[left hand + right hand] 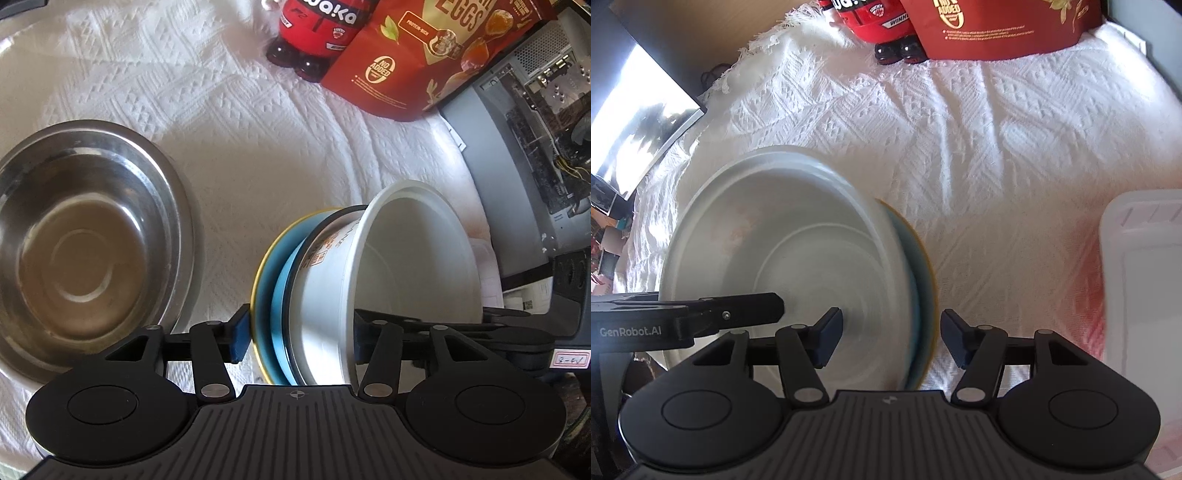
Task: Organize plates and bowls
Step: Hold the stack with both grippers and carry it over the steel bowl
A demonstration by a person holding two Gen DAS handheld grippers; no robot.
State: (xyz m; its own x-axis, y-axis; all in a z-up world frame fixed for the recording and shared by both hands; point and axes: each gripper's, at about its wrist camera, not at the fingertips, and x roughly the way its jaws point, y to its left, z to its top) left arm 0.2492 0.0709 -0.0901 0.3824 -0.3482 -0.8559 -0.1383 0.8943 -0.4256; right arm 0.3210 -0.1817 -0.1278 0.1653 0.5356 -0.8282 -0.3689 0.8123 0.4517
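Left wrist: left claw [299,332] pinches stacked white bowl [413,273] and blue plate [266,291]; right claw [892,338] spread.

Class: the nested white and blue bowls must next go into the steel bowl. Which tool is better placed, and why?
Left. The left tool already clamps the white bowl and blue bowl, with the steel bowl lying beside them. The right tool is open, holding nothing.

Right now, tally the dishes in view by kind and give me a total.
Round stainless steel bowl: 1
White plastic bowl with printed side: 1
Light blue plate with yellow rim: 1
Total: 3, with the white bowl and blue plate clamped together in the left hand-held gripper.
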